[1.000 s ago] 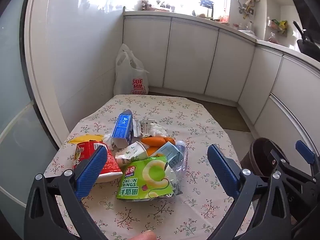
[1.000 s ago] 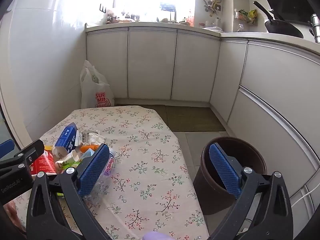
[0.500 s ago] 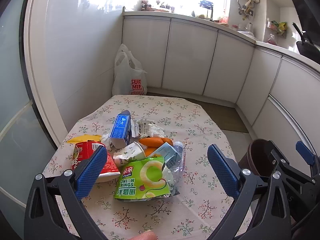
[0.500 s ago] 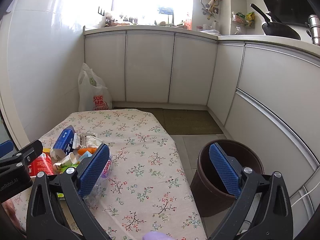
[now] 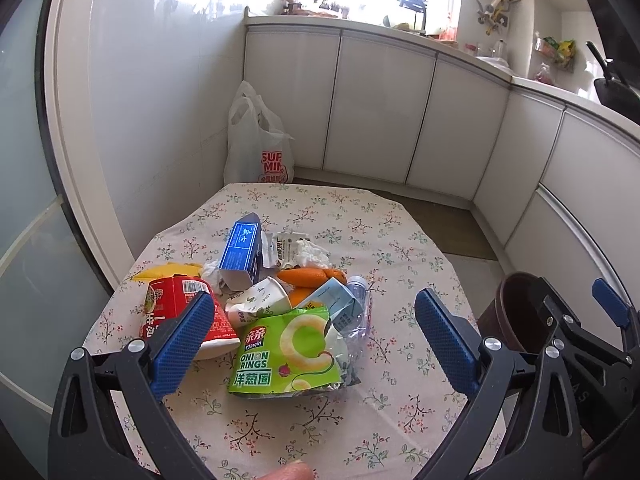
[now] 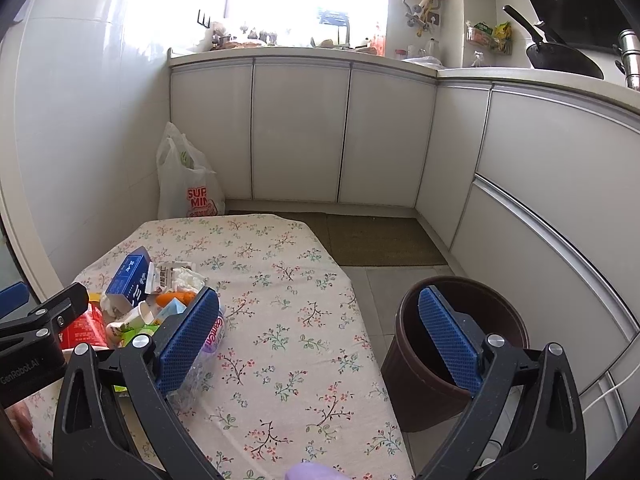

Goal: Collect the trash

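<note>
Since a second ago the left wrist view has shifted only a little: the pile of trash sits slightly farther up the view, and more floral cloth shows near the camera. In the right wrist view the brown bin [image 6: 460, 344] has slid a little to the left and more of the floor mat is seen.

The left tongs [image 5: 308, 344] stand wide and hold nothing, raised above the near part of the pile. The right tongs [image 6: 320, 340] are wide too and empty, one pad over the right edge of the pile, the other in front of the bin.

The trash lies in a heap on the left half of the desk [image 5: 400, 240]. The green onion-rings bag [image 5: 286, 354] lies flat at the near side, its print upright to the camera. The red cup [image 5: 180, 312] lies on its side at the left, its long axis running near to far. The blue carton [image 5: 242, 254] lies at the far side, long axis running away from the camera. An orange carrot [image 5: 306, 276] lies crosswise, left to right, beside a clear plastic bottle [image 5: 358, 308] whose cap points far.

The bin stands on the floor just right of the desk.
</note>
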